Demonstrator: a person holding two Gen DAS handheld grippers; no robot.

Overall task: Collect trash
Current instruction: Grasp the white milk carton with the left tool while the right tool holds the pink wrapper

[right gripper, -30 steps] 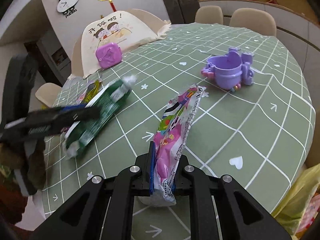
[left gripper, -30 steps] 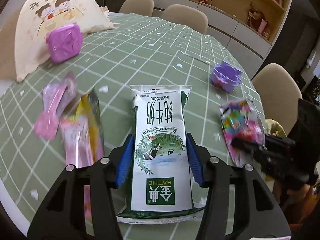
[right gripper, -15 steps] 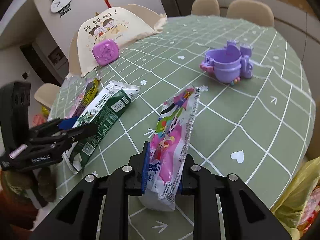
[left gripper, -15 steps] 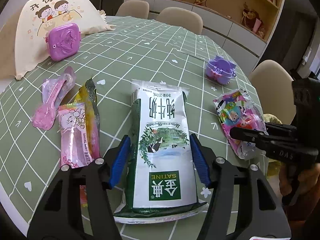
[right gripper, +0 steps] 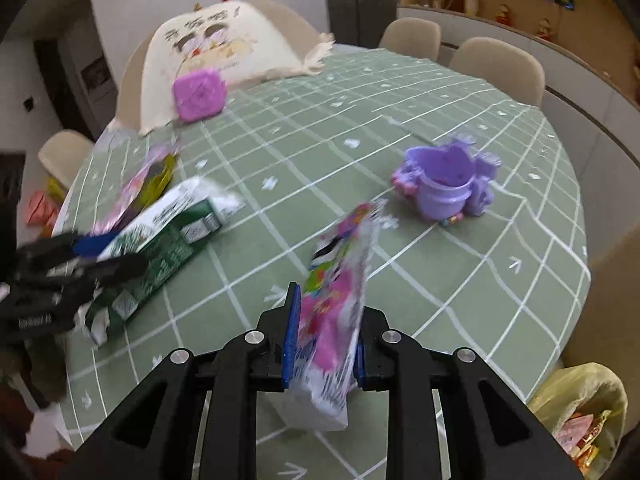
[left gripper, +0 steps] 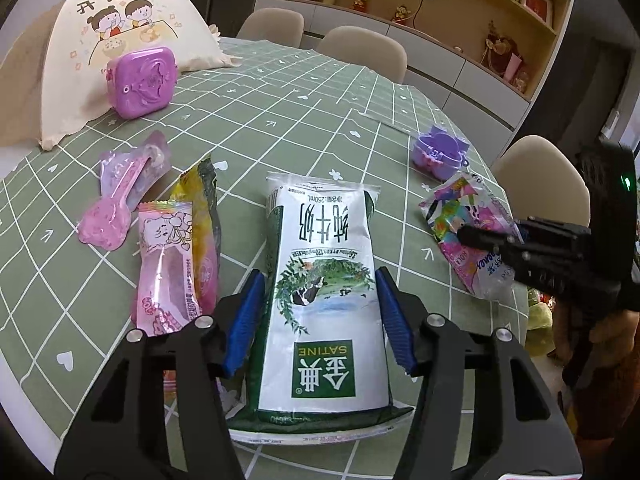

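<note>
Since half a second ago the right gripper (right gripper: 323, 334) has carried the snack bag (right gripper: 336, 320) a little up and back from the table (right gripper: 440, 264), and the right view now smears with motion; the left gripper (left gripper: 320, 316) has hardly shifted, and the things on the table lie as they did.

The left gripper's blue pads (left gripper: 245, 320) sit against both sides of the milk carton (left gripper: 324, 296), which is flattened and lies lengthwise between them, its sealed top pointing far. The jaws stand at a middling width, holding the carton by its edges. Whether the carton is clear of the cloth or resting on it cannot be told.

The right gripper's fingers are drawn narrow on the lower part of the snack bag, which stands on edge between them and points far. In the left view that bag (left gripper: 468, 232) shows at the right edge of the table, with the right gripper (left gripper: 472, 236) pinching it.

Left of the carton lie a pink wrapper (left gripper: 168, 268) over a yellow wrapper (left gripper: 206, 196), and farther left a pink spoon (left gripper: 112, 208) in clear film. A purple box (left gripper: 142, 78) leans on a printed cloth cover (left gripper: 116, 52) at the far left. A purple toy cup (right gripper: 448, 186) stands far right. A yellow bag (right gripper: 580, 412) of rubbish sits below the table's near right edge.
</note>
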